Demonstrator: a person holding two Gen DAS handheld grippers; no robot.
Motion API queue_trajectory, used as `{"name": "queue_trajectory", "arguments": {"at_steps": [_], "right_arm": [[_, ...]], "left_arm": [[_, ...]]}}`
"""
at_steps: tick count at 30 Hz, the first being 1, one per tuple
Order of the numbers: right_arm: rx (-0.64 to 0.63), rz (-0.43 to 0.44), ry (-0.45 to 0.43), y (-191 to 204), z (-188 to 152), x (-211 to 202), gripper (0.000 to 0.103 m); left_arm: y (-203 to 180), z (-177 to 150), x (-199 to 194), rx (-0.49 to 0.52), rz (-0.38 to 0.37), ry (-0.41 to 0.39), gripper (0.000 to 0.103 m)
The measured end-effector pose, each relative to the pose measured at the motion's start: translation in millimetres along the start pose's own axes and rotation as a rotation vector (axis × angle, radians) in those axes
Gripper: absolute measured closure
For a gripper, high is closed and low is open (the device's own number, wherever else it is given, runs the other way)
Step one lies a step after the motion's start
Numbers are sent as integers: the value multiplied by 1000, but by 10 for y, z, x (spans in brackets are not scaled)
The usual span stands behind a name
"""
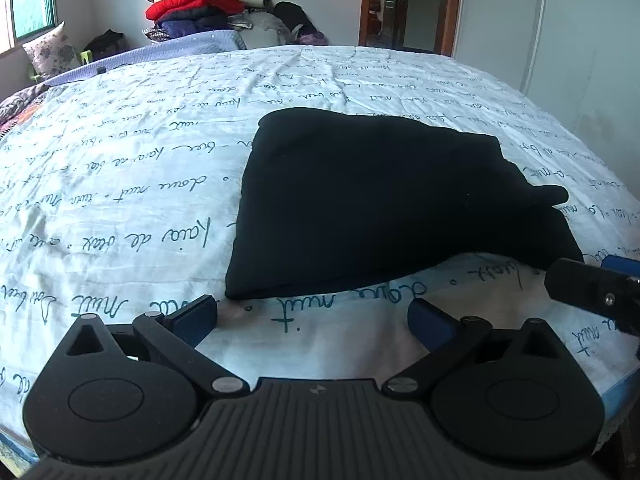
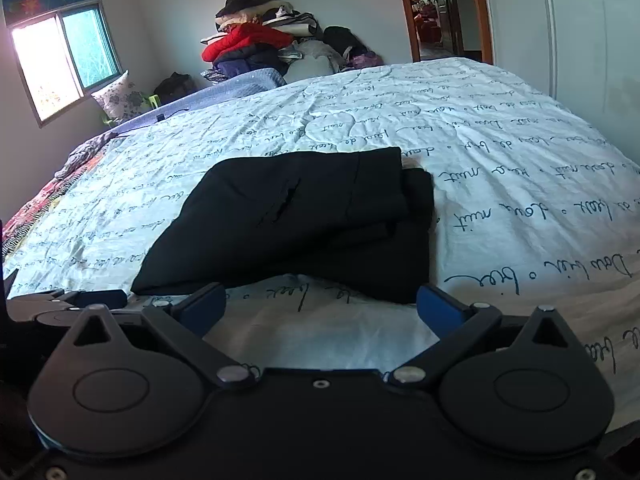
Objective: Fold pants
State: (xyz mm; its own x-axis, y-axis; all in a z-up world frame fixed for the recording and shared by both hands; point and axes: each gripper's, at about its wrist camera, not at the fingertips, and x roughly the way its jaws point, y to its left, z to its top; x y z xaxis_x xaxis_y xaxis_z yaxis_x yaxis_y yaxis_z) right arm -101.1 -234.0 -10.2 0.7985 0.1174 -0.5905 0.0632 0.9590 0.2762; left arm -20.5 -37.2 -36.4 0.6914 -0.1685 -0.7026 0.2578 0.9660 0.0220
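Both grippers are empty, just short of the near edge of the black pants (image 1: 360, 208), which lie on the bed (image 1: 120, 184) as a compact folded bundle. Left gripper (image 1: 312, 316) has its jaws spread; right gripper (image 2: 320, 304) likewise. Folding looks essentially finished; any next move is probably just squaring the uneven right-hand layers
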Motion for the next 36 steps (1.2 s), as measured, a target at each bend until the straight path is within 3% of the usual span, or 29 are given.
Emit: {"name": "queue_trajectory", "arguments": {"at_steps": [16, 24, 30, 36], "right_arm": [[-60, -19, 12, 120, -25, -50, 0], [-62, -13, 13, 129, -50, -94, 0], [-57, -12, 18, 129, -55, -116, 0], [-49, -18, 18, 182, -115, -212, 0]], "left_arm": [[-41, -8, -162, 44, 12, 9, 0], [6, -34, -193, 1, -15, 30, 0], [21, -57, -213, -20, 22, 44, 1], [26, -149, -298, -22, 9, 61, 1]]}}
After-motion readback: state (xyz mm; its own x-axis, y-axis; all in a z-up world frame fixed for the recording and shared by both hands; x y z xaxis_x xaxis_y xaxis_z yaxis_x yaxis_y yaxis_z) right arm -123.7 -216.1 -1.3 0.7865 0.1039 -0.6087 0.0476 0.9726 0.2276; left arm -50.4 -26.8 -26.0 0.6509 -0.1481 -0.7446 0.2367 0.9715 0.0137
